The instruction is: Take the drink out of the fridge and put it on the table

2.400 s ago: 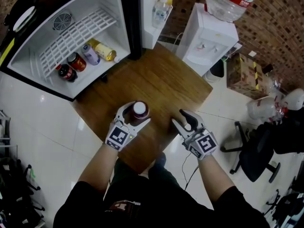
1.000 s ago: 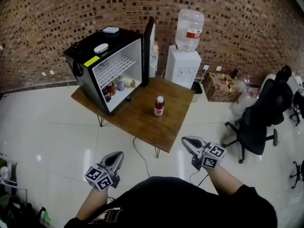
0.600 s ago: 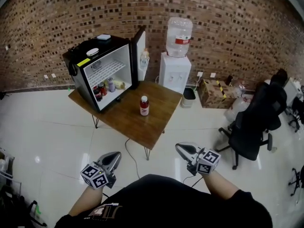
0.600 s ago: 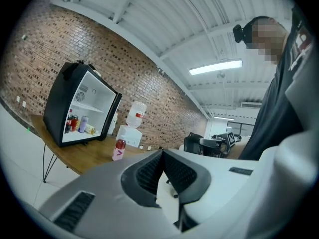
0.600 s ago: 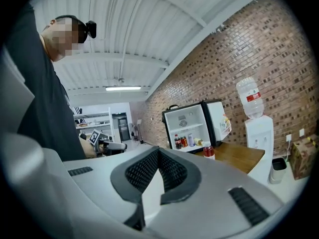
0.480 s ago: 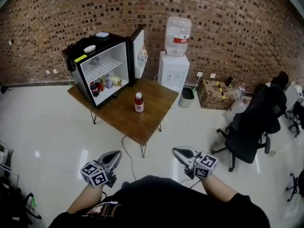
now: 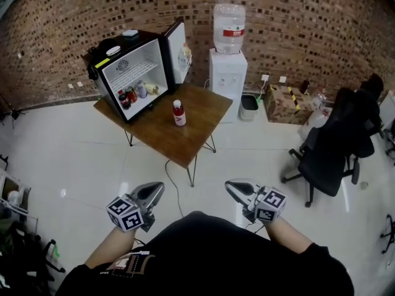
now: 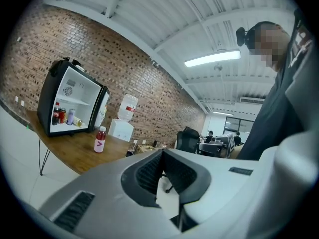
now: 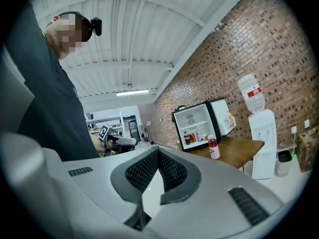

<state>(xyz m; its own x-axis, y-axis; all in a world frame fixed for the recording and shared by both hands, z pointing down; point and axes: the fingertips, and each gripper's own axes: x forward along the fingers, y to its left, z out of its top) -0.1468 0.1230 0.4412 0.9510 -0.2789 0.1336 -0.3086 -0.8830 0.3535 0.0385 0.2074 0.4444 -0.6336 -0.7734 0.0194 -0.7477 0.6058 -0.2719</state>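
A red drink bottle [image 7: 178, 113] with a white cap stands upright on the wooden table [image 7: 200, 125], in front of the open black mini fridge [image 7: 129, 79]. The same bottle [image 8: 100, 140] [image 9: 214, 148] shows small and far off in both gripper views. My left gripper [image 7: 156, 189] is shut and empty, held low near my body, several steps from the table. My right gripper [image 7: 230, 185] is likewise shut with nothing in it. Cans and bottles [image 7: 131, 94] remain on the fridge's lower shelf.
A white water dispenser [image 7: 227, 60] stands by the brick wall behind the table. A black office chair [image 7: 333, 150] is at the right, cardboard boxes [image 7: 287, 100] beside it. White tiled floor [image 7: 80, 165] lies between me and the table.
I have stepped back from the table, which now looks smaller and farther. The bottle stays where my left gripper released it. Both grippers stay shut and low.
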